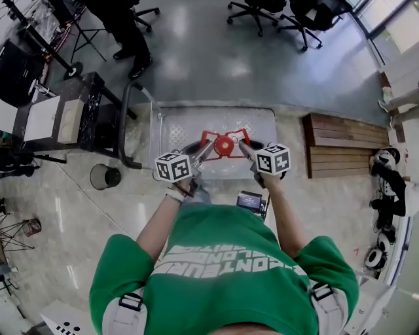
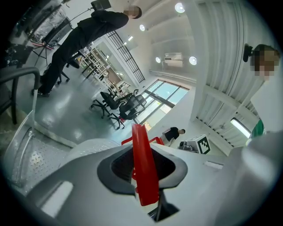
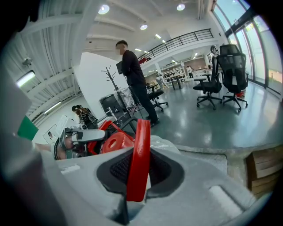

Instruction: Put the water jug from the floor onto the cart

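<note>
The person's green shirt (image 1: pixel 222 262) is closest. Just past it, the left gripper (image 1: pixel 205 148) and the right gripper (image 1: pixel 243 148) reach out side by side. Each one pinches a red handle of the jug (image 1: pixel 222 158). The left pads squeeze one handle (image 2: pixel 143 167). The right pads squeeze the other handle (image 3: pixel 137 159). Neither gripper is spread wide.

The jug sits right between the two grippers, just ahead of the hands. It stands upright with its red cap (image 1: pixel 224 145) on top. One handle is on its left and one on its right, so the line from grip to grip runs side to side. Both hands are just as near to it.

The jug is over the near edge of the cart (image 1: pixel 190 124). The cart's flat metal top goes on away from the person. So I think the jug needs to go a bit more forward and then down. I can't tell if its bottom touches the cart yet. I can't tell how much water is in it either.

The cart's black push bar (image 1: pixel 123 118) is on the left. A small dark bin (image 1: pixel 105 176) stands on the floor near it, and I can't see what is inside. A wood pallet (image 1: pixel 344 141) lies to the right. Far off are office chairs (image 1: pixel 255 10) and a standing person (image 1: pixel 127 33).
</note>
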### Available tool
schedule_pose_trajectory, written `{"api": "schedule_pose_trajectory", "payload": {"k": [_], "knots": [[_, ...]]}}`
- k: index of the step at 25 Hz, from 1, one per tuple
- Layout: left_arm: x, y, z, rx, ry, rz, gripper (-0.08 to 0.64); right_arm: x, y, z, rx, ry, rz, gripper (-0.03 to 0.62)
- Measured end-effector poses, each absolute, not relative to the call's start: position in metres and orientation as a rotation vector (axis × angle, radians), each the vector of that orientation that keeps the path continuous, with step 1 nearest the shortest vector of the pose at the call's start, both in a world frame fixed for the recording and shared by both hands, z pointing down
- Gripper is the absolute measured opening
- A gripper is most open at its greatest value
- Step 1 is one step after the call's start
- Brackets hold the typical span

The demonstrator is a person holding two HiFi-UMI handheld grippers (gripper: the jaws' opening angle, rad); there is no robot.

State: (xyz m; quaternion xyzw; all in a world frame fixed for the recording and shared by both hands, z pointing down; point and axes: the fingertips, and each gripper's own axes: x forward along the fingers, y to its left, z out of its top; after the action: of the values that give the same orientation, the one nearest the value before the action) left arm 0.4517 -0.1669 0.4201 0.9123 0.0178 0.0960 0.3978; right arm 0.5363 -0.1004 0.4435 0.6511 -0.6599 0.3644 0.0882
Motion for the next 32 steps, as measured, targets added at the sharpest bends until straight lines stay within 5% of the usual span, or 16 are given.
{"api": "schedule_pose_trajectory", "payload": {"k": [32], "knots": [[0.544, -0.222, 0.426, 2.273, -0.168, 0.177, 0.091, 0.635, -0.178, 0.451, 1.665, -2.147, 1.050, 0.037]]}}
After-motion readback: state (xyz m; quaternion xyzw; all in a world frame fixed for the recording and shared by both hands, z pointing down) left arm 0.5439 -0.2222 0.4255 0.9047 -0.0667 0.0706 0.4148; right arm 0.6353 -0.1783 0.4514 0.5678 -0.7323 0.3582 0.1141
